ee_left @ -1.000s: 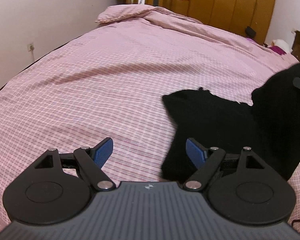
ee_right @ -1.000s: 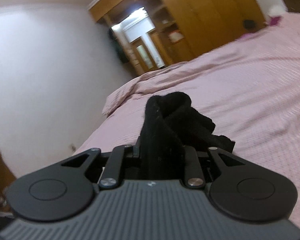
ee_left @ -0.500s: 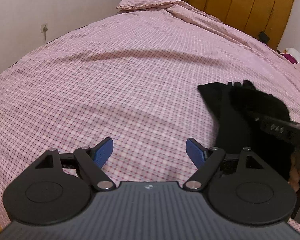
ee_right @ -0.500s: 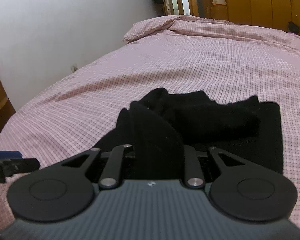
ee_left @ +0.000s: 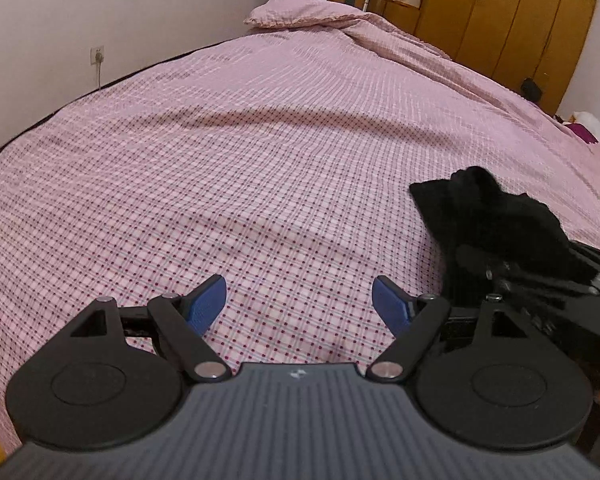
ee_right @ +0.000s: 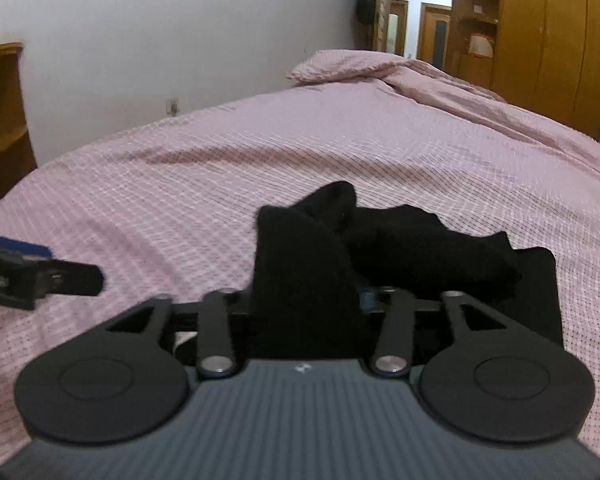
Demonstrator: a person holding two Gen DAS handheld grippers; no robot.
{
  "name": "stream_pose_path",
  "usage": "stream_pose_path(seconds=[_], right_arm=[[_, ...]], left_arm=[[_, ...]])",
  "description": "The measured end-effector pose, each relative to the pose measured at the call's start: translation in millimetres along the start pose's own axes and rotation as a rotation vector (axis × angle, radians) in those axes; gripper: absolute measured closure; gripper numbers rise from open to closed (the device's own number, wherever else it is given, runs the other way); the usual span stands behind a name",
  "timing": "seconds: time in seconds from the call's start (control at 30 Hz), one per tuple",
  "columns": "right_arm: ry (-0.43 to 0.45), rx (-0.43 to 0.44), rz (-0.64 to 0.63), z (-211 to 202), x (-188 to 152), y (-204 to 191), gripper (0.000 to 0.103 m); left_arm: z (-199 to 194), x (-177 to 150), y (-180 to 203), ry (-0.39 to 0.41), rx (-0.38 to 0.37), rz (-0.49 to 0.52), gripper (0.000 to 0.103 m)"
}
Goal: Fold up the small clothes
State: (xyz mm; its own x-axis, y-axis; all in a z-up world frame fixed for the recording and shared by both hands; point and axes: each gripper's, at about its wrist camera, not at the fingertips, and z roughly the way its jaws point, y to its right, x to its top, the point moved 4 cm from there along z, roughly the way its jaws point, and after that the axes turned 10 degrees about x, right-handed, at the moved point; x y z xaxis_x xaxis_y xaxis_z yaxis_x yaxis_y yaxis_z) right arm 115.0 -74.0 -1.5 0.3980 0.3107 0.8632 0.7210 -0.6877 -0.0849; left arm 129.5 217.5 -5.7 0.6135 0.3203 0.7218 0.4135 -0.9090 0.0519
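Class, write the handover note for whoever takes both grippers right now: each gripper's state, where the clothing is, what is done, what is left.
Left gripper: open, empty, over bare bedspread.
Right gripper: jaws have just been opening; a fold of the black garment stands between them, and whether the pads press it cannot be seen.
Garment: bunched on the bed, right of the left gripper.
Done: garment brought down onto the bed.
Left: release it, spread it flat, fold it.

Left tongs [ee_left: 298, 304], blue pads [ee_left: 206, 304] standing wide apart, hovering empty over pink checked bed [ee_left: 260, 140]. Black garment [ee_left: 480, 216] lying crumpled at right, right tongs [ee_left: 540, 276] reaching into it. Wooden wardrobe [ee_left: 500, 12] standing behind; wall socket [ee_left: 97, 54] showing at left.
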Motion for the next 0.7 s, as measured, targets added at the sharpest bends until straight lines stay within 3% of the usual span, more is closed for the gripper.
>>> stream_pose_path(seconds=[0.23, 0.33, 0.5, 0.7], right_arm=[[0.069, 0.084, -0.033, -52, 2, -12, 0.049], [0.106, 0.082, -0.004, -72, 1, -4, 0.049], [0.159, 0.009, 0.108, -98, -9, 27, 0.049], [0.169, -0.092, 0.298, -104, -30, 70, 0.049]], left_arm=[[-15, 14, 15, 0.041, -0.039, 0.012, 0.019], [-24, 21, 28, 0.067, -0.063, 0.035, 0.019], [-35, 34, 59, 0.098, -0.122, 0.098, 0.019], [-34, 54, 117, 0.149, -0.184, 0.248, 0.019]])
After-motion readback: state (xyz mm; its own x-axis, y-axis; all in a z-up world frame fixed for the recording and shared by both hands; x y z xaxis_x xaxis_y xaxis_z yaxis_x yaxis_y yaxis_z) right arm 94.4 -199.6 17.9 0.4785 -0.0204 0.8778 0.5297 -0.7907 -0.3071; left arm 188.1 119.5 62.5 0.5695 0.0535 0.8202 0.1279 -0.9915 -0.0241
